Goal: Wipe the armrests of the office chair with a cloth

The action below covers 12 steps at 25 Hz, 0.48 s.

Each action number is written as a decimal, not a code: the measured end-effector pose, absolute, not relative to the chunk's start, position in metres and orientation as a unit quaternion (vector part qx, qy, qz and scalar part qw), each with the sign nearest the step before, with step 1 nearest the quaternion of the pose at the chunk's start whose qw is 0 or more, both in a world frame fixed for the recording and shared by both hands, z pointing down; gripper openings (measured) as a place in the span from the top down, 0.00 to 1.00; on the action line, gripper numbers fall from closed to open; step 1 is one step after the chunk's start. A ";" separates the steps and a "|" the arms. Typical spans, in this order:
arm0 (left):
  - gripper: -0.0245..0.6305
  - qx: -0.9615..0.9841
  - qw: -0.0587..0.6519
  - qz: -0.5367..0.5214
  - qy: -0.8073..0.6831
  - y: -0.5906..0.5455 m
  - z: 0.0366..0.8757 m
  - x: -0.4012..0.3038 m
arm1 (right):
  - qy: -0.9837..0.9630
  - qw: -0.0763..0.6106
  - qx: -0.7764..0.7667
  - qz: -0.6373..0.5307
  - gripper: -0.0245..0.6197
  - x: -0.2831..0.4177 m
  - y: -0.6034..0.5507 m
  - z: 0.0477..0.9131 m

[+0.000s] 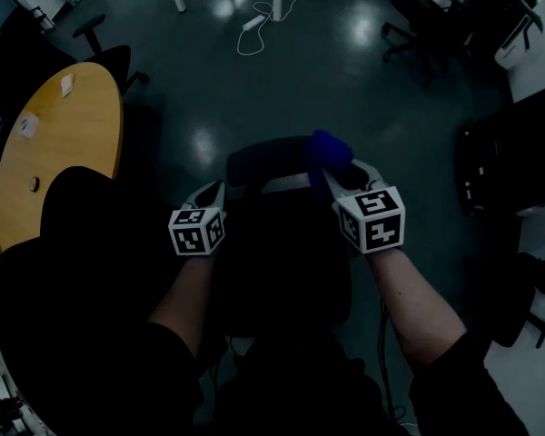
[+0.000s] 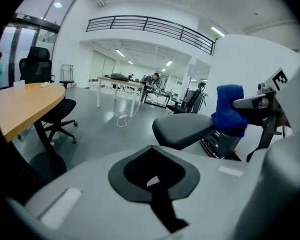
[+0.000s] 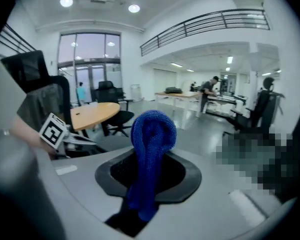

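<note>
— Blue cloth (image 3: 150, 149): where is it?

— It is pinched between the jaws of the right gripper (image 1: 338, 178). It bulges up above them in a rounded fold and its tail hangs down into the slot. From the head view the cloth sits just over the right end of a dark padded part (image 1: 263, 163) of the office chair (image 1: 282, 262). I cannot tell whether it touches the padding.

— Is that padding an armrest?

— I cannot tell. It is a curved pad lying between the two grippers.

— And the other gripper?

— The left gripper (image 1: 220, 189) is held beside the left end of the same pad. Its own view shows the jaws drawn together with nothing between them. Across the grey pad it looks at the cloth in the right gripper.

— What surrounds them?

— The person's bare forearms (image 1: 409, 307) reach down over the chair. A rounded wooden table (image 1: 59, 143) stands at the left. Beyond lies a glossy grey floor (image 1: 345, 62), with a white cable (image 1: 254, 30) on it.
</note>
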State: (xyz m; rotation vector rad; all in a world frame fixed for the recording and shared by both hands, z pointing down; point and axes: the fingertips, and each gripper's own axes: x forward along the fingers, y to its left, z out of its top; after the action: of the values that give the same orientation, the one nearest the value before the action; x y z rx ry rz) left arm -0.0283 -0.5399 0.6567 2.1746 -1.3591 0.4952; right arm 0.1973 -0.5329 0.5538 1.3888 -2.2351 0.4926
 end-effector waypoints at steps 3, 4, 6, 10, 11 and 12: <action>0.94 0.801 0.270 0.182 -0.502 -0.544 0.660 -0.027 | -0.753 0.283 0.563 0.189 0.81 0.239 -0.547 0.583; 0.94 0.800 0.273 0.181 -0.503 -0.544 0.662 -0.026 | -0.745 0.300 0.565 0.191 0.81 0.237 -0.548 0.592; 0.94 0.796 0.280 0.178 -0.506 -0.543 0.665 -0.024 | -0.745 0.320 0.559 0.177 0.81 0.218 -0.550 0.596; 0.94 0.804 0.271 0.192 -0.493 -0.536 0.667 -0.015 | -0.767 0.333 0.528 0.148 0.81 0.159 -0.542 0.593; 0.94 0.807 0.268 0.193 -0.490 -0.534 0.666 -0.013 | -0.775 0.335 0.517 0.144 0.81 0.141 -0.539 0.595; 0.94 0.810 0.265 0.193 -0.486 -0.533 0.665 -0.011 | -0.783 0.335 0.504 0.142 0.81 0.124 -0.536 0.597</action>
State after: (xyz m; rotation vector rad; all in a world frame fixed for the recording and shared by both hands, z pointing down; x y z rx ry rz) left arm -0.0112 -0.5327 0.6645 2.1894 -1.3142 0.5206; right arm 0.1236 -0.5358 0.5968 1.3155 -2.0438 0.3694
